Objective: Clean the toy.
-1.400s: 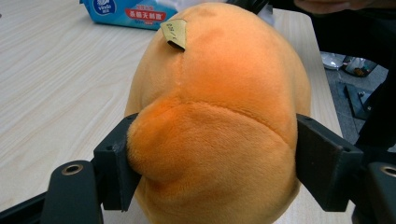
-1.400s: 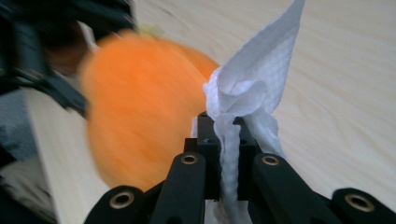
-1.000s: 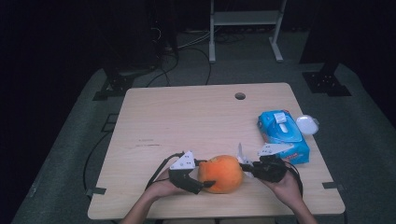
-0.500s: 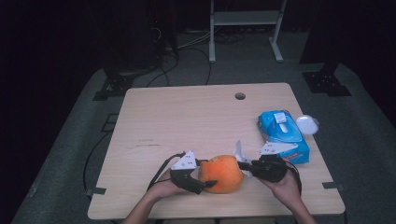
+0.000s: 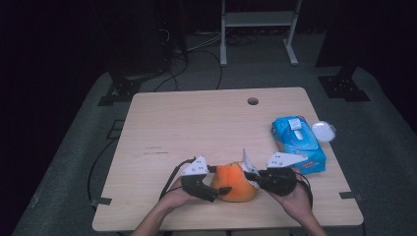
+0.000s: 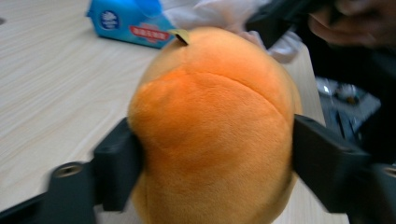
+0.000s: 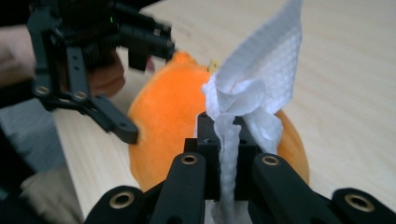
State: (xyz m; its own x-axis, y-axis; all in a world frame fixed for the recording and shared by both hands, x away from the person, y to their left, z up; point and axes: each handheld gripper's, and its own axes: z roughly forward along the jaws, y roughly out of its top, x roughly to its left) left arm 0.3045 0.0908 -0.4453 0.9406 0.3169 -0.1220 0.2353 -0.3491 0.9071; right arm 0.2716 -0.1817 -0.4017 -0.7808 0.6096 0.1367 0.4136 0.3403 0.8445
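Squarely between left tool [image 6: 210, 154] jaws: plush orange [image 6: 212, 135]

Soft plush, dimpled paper, pale wood

The round orange plush toy [image 6: 215, 140] looks velvety and matt; the white embossed paper wipe [image 7: 261, 79] is dimpled; the light wooden bench [image 5: 196, 128] shows smooth, matt grain.

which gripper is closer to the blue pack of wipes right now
Right. The right gripper, pinching a white wipe, sits just in front of the blue wipes pack. The left gripper clamps the orange plush, farther off on its far side.
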